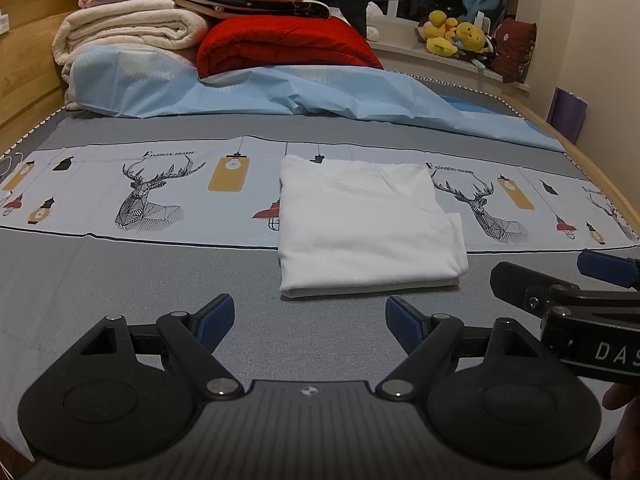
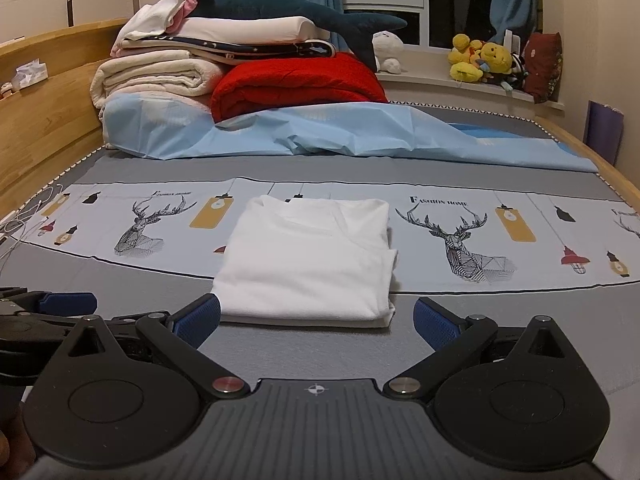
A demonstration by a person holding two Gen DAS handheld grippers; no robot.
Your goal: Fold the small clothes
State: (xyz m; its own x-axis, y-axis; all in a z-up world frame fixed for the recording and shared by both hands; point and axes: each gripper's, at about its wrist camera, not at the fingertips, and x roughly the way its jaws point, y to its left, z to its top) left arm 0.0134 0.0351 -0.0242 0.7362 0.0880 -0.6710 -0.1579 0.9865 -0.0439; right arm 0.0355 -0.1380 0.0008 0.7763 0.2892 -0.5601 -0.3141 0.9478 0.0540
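A white garment (image 1: pixel 368 228) lies folded into a neat rectangle on the grey printed bedsheet (image 1: pixel 140 272); it also shows in the right wrist view (image 2: pixel 308 260). My left gripper (image 1: pixel 310 320) is open and empty, just short of the garment's near edge and a little left of it. My right gripper (image 2: pixel 316 320) is open and empty, right in front of the garment's near edge. The right gripper shows at the right edge of the left wrist view (image 1: pixel 560 284). The left gripper shows at the left edge of the right wrist view (image 2: pixel 60 308).
Stacked folded blankets (image 2: pixel 160 72), a red quilt (image 2: pixel 296 84) and a plush shark (image 2: pixel 300 8) sit at the bed's far end behind a crumpled light-blue sheet (image 2: pixel 360 132). Wooden bed frame (image 2: pixel 44 128) runs along the left. Yellow plush toys (image 2: pixel 480 60) sit on the windowsill.
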